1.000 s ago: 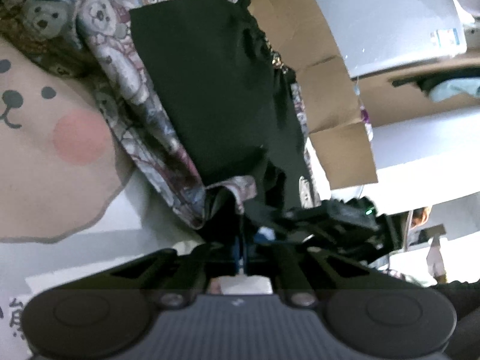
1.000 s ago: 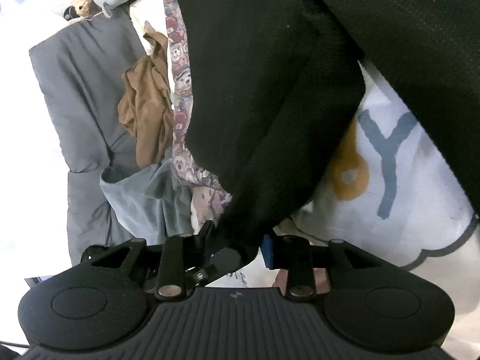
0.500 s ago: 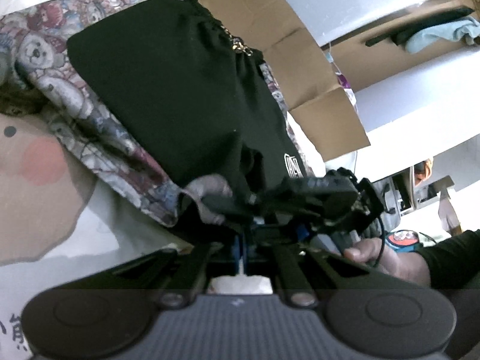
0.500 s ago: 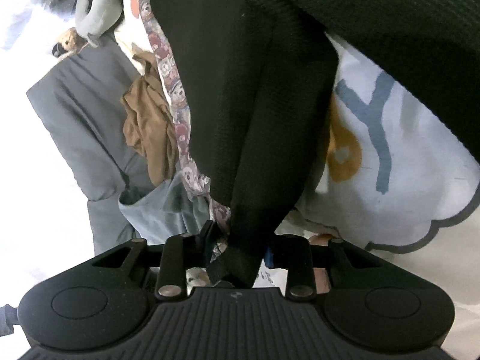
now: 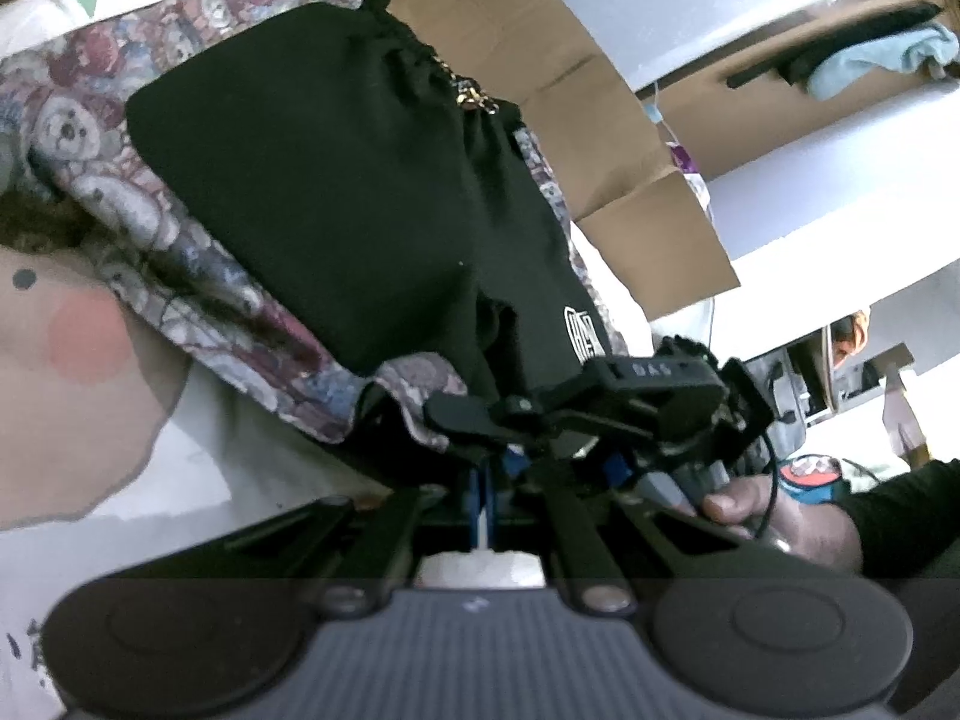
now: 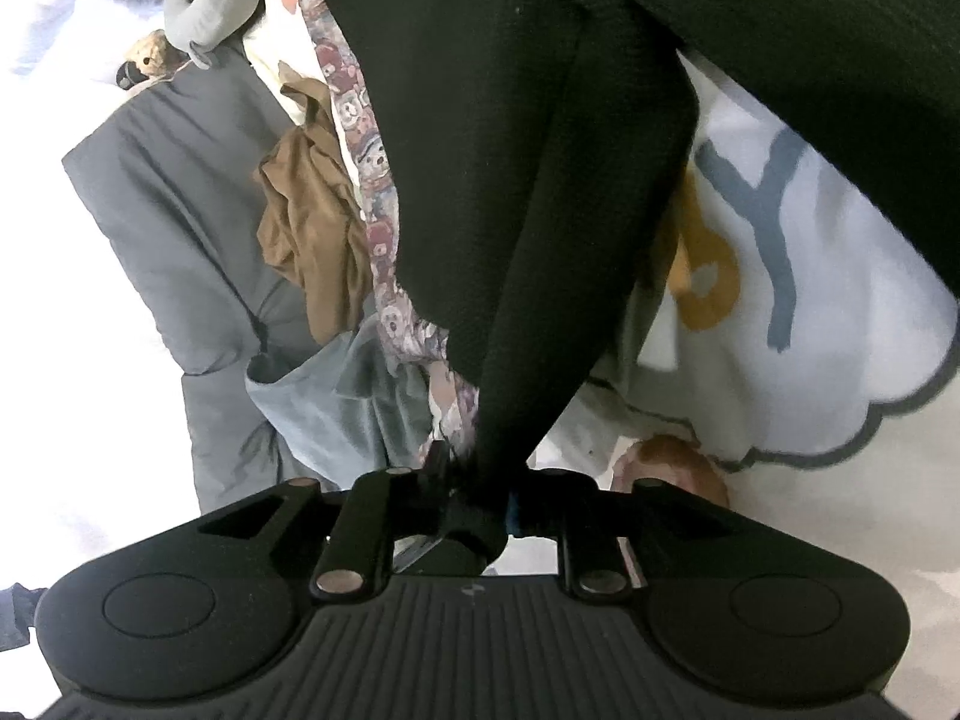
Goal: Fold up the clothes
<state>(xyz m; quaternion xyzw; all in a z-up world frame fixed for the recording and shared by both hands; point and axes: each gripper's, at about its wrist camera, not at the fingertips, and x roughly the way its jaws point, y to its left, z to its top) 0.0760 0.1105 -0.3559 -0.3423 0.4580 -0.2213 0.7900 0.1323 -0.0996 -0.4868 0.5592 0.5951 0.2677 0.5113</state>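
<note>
Pinching a black garment [image 6: 516, 228] low in the right wrist frame, the right hand-held gripper [image 6: 480, 504] has its fingers pressed onto the cloth. The left hand-held gripper [image 5: 480, 480] looks pressed together on the same garment's edge, bottom centre. Beyond, the garment lies over a bear-print cloth [image 5: 150, 228] mid-frame. A cardboard box [image 5: 600, 138] sits upper right.
</note>
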